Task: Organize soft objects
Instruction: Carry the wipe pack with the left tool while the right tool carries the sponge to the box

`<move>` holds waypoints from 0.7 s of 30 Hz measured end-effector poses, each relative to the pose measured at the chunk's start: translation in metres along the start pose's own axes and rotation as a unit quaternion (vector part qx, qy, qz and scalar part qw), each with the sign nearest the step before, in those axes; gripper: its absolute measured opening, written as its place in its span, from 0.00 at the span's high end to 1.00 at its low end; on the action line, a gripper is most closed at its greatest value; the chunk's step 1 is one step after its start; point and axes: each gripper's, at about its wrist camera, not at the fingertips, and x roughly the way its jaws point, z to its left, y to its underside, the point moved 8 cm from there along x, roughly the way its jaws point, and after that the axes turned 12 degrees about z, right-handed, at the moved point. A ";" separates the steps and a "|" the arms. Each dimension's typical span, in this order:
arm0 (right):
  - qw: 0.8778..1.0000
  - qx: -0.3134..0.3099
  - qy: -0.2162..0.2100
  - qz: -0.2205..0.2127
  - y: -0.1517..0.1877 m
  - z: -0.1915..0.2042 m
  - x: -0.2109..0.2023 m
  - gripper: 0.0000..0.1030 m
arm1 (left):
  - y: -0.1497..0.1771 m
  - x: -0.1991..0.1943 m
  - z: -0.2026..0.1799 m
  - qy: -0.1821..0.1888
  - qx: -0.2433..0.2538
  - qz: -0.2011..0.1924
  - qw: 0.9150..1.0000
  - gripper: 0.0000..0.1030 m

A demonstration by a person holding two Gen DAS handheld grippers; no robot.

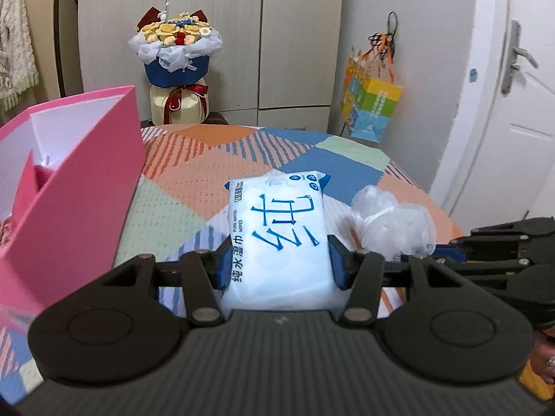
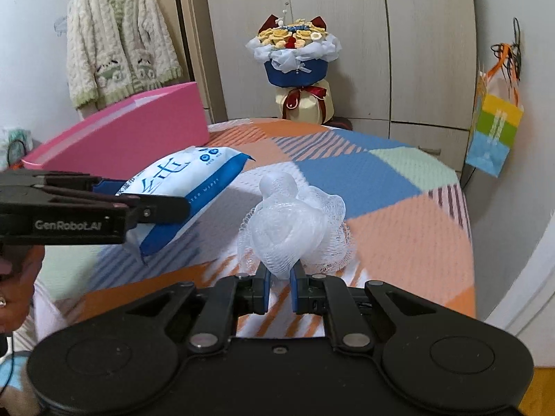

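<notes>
My left gripper (image 1: 279,260) is shut on a white and blue pack of wet wipes (image 1: 279,239) and holds it above the patterned bed; the pack also shows in the right wrist view (image 2: 184,183), lifted and tilted. My right gripper (image 2: 279,287) is shut on a white mesh bath pouf (image 2: 295,232), which also shows in the left wrist view (image 1: 392,222), to the right of the wipes. An open pink box (image 1: 76,187) stands to the left of the left gripper, with a pink divider inside.
The bed cover (image 2: 381,208) is patterned in orange, blue and green. A flower bouquet (image 1: 177,55) stands beyond the bed against wardrobe doors. A colourful paper bag (image 1: 371,111) hangs on the right wall. A knitted cardigan (image 2: 118,45) hangs at left.
</notes>
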 end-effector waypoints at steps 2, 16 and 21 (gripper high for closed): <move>1.000 0.004 -0.004 -0.002 0.006 0.007 -0.008 0.87 | 0.008 -0.012 0.001 0.005 0.005 0.000 1.000 0.50; 0.997 -0.009 -0.072 0.009 0.005 0.081 -0.056 0.87 | 0.051 -0.095 0.047 0.087 0.009 0.045 0.995 0.51; 0.993 -0.038 -0.113 -0.002 -0.015 0.119 -0.061 0.87 | 0.048 -0.128 0.069 0.079 0.003 0.024 0.997 0.51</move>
